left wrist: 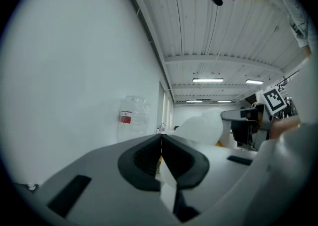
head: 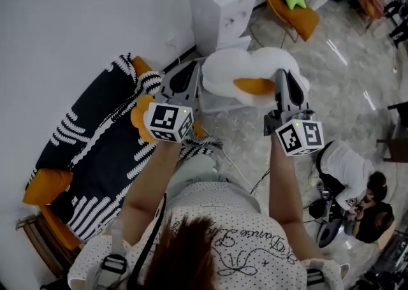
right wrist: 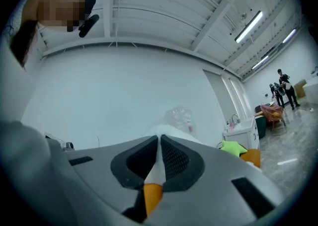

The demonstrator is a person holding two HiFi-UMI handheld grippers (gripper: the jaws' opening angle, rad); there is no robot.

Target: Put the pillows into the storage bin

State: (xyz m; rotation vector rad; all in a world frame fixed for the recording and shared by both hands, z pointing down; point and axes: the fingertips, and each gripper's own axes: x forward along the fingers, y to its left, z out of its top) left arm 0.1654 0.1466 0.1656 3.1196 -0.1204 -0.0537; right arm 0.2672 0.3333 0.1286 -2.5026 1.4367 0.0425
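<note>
L gripper [left wrist: 161, 145]: jaws together, pinching a thin white edge of the pillow [head: 255, 65]. R gripper [right wrist: 158, 145]: jaws clamped on its white/orange seam. Pillow hangs between both, up in the air in front of me. My read: light, soft, floppy; will sag, fabric may slip. Best hold is the edge seams, opposite sides.

Pillow [head: 248, 65] hangs between left gripper [head: 190, 78] and right gripper [head: 285, 83]
</note>
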